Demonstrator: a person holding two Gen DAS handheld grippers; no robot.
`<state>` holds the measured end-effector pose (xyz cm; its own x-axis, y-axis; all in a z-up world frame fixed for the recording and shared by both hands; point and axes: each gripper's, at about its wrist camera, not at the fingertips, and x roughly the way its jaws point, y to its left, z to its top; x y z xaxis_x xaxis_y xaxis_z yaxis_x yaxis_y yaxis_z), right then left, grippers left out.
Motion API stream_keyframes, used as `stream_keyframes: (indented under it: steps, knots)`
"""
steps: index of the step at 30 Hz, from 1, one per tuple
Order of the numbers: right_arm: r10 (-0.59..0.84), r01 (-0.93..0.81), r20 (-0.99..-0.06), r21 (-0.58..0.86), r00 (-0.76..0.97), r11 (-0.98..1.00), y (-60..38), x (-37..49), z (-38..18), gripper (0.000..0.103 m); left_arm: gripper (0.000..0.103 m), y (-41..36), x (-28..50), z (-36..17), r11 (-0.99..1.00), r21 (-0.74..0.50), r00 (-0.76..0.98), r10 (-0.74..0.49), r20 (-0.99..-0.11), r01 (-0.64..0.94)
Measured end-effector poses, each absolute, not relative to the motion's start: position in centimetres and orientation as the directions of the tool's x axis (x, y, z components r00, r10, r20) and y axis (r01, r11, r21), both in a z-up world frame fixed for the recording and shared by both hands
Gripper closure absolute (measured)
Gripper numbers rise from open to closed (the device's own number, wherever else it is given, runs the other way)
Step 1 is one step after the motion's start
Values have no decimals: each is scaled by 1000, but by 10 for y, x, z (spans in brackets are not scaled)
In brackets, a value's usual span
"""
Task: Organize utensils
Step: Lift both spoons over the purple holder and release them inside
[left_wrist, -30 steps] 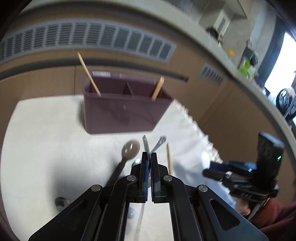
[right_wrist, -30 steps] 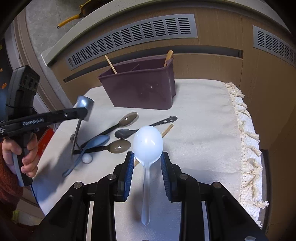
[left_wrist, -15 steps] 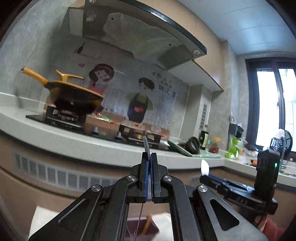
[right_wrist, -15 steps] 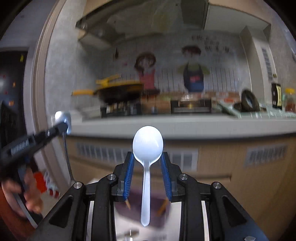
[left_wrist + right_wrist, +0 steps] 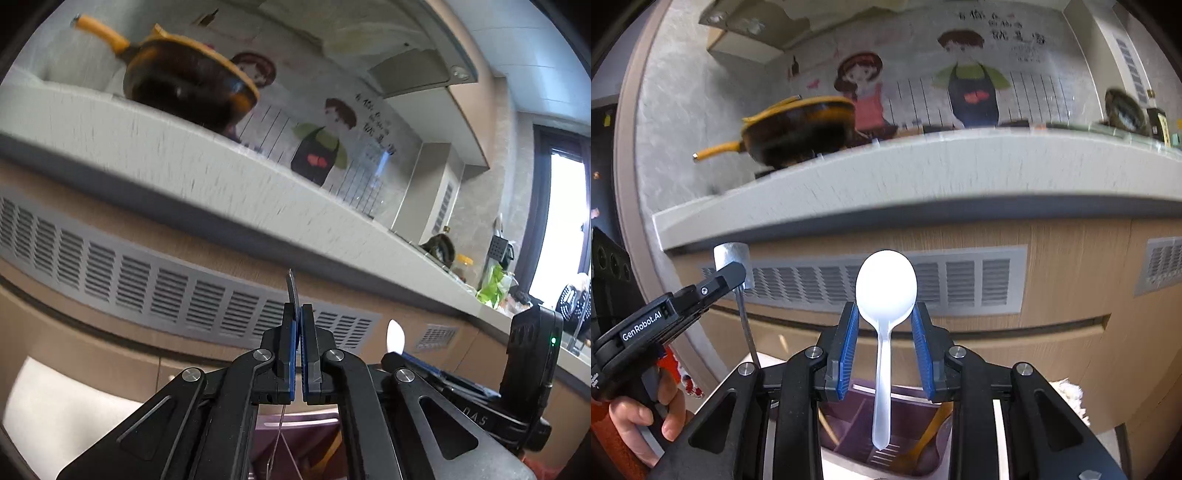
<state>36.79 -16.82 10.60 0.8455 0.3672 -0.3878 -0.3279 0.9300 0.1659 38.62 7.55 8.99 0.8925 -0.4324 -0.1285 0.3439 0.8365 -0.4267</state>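
My right gripper (image 5: 885, 317) is shut on a white plastic spoon (image 5: 885, 291), bowl up, handle hanging down over the purple utensil holder (image 5: 849, 435). Wooden utensils (image 5: 923, 439) stand in the holder. My left gripper (image 5: 296, 325) is shut on a metal utensil (image 5: 291, 291), seen edge-on, its thin handle hanging over the holder (image 5: 299, 443). The left gripper also shows in the right wrist view (image 5: 733, 271), holding the metal utensil (image 5: 733, 254). The right gripper shows in the left wrist view (image 5: 395, 350) with the white spoon (image 5: 394, 334).
A kitchen counter (image 5: 923, 173) runs across ahead, with a yellow-handled pan (image 5: 798, 129) on it and vent grilles (image 5: 960, 280) below. White cloth (image 5: 55, 406) covers the table under the holder.
Both grippers have tilted back down and moved closer to the counter; the purple holder is in view right beneath both held utensils.
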Motion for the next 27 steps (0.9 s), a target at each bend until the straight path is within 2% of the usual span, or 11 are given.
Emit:
stream_keyframes:
  steps: [6, 9, 11, 13, 16, 21, 22, 24, 25, 27]
  knots:
    - [353, -313, -429, 164, 831, 935, -171, 385, 76, 76, 101, 60, 405, 60, 840, -420, 870, -453, -196, 343]
    - [346, -309, -512, 158, 786, 938, -172, 389, 60, 75, 97, 57, 405, 41, 830, -447, 843, -474, -252, 333]
    - [389, -332, -579, 208, 716, 920, -177, 393, 46, 75, 83, 56, 404, 33, 839, -451, 836, -462, -297, 303]
    - [408, -325, -594, 248, 693, 913, -187, 390, 41, 74, 74, 57, 396, 33, 853, -439, 837, -443, -322, 282]
    - [391, -332, -605, 214, 693, 919, -200, 377, 47, 74, 72, 63, 374, 42, 878, -407, 855, -400, -331, 253]
    - [368, -370, -610, 130, 701, 920, -219, 340, 66, 74, 63, 76, 325, 51, 909, -370, 887, -320, -333, 189]
    - [376, -378, -612, 133, 696, 916, -223, 334, 69, 74, 62, 78, 318, 49, 916, -365, 884, -304, -355, 169]
    - [428, -428, -623, 162, 654, 889, -230, 318, 65, 74, 62, 81, 307, 37, 930, -337, 833, -301, -464, 148]
    - [447, -451, -638, 170, 627, 876, -231, 313, 59, 74, 62, 82, 302, 28, 933, -327, 789, -311, -530, 148]
    - [437, -478, -695, 151, 570, 865, -227, 303, 37, 74, 62, 86, 288, 9, 932, -336, 735, -321, -597, 134]
